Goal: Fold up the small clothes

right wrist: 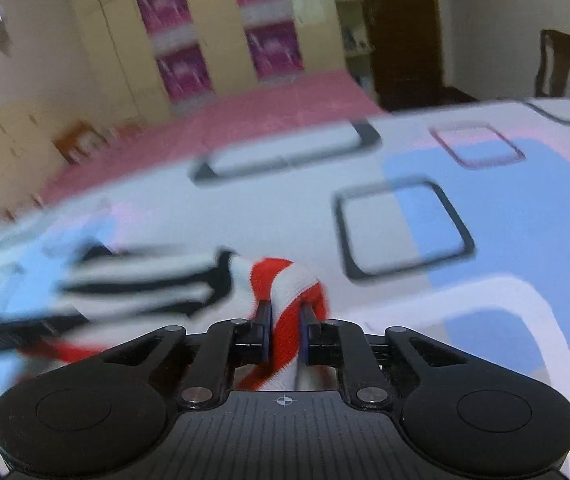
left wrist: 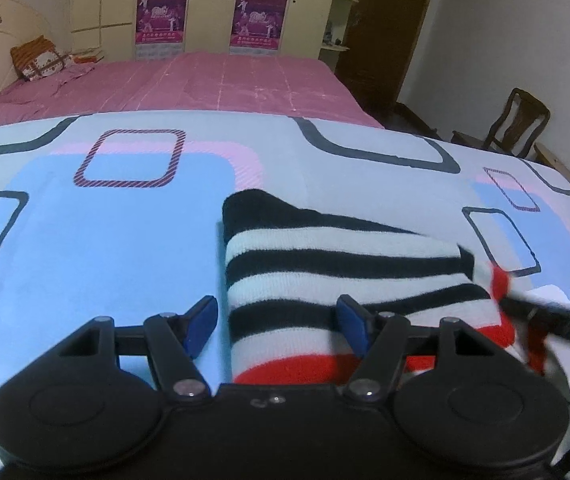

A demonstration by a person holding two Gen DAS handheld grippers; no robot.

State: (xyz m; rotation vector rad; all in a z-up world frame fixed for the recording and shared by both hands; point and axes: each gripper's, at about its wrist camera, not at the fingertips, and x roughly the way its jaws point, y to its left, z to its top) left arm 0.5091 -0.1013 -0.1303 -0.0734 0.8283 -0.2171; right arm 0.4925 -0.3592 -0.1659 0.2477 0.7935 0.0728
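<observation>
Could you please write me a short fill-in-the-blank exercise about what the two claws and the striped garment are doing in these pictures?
1. The right claw is shut on the garment's red and ____ striped end.
2. The left claw stands ____, its pads not pressing the striped garment.
3. The garment lies on a patterned sheet whose big patches are light ____.
4. Behind it, the bed cover is ____.

Missing words: white; open; blue; pink

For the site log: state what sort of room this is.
Most likely a home bedroom: a bed with a pink cover, a wall of cream wardrobes, and a pillow by the headboard.
</observation>
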